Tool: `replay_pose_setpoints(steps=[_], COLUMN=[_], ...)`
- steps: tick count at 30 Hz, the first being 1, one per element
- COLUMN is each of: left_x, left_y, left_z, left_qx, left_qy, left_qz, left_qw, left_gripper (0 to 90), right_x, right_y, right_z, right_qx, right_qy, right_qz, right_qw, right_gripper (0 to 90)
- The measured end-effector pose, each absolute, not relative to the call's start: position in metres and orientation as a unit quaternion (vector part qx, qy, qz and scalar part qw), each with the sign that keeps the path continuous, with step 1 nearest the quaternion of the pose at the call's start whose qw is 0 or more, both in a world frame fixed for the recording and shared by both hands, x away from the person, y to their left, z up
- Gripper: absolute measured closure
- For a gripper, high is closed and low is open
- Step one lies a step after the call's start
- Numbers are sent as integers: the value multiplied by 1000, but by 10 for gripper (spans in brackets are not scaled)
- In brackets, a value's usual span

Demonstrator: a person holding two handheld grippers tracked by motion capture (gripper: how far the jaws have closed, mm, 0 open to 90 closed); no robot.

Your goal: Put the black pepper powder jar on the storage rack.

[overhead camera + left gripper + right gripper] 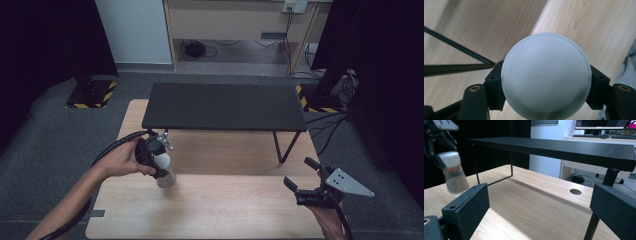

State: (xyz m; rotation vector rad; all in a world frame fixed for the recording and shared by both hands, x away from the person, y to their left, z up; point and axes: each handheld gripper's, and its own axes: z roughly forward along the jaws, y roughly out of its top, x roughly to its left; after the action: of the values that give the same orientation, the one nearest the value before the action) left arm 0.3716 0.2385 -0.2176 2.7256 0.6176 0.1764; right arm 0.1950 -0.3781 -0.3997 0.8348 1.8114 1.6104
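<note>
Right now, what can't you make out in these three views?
- Jar contents: blurred in the right gripper view, small and dim in the high view.
- Jar body, left gripper view: hidden under its white lid.
- Raised lettering on the lid: too faint to read.
- Left claw tips, high view: hidden by the hand and jar.
- Right claw: open, nothing between the jaws.
- Shelf left legs, high view: hidden under its top.
</note>
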Motion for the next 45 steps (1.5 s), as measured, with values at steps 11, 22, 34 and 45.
replay_pose_setpoints(steps=[11,22,34,45], left_x=[367,362,357,358], left_y=[206,185,173,163], left_z=[-136,-70,-13,37], left_qx=[959,956,950,944], left_qy=[221,232,248,274], left_qz=[75,84,103,108], left_qw=[161,159,159,150], left_gripper=[327,326,326,326], right_x=[194,194,194,194], right_y=[-380,-381,-381,-381], right_z=[-399,-399,-399,-399], right_qx=[313,311,312,313], right_qy=[672,671,670,668], right_qz=[607,609,610,611], right_qw=[287,287,287,287], right_gripper=[23,23,23,24])
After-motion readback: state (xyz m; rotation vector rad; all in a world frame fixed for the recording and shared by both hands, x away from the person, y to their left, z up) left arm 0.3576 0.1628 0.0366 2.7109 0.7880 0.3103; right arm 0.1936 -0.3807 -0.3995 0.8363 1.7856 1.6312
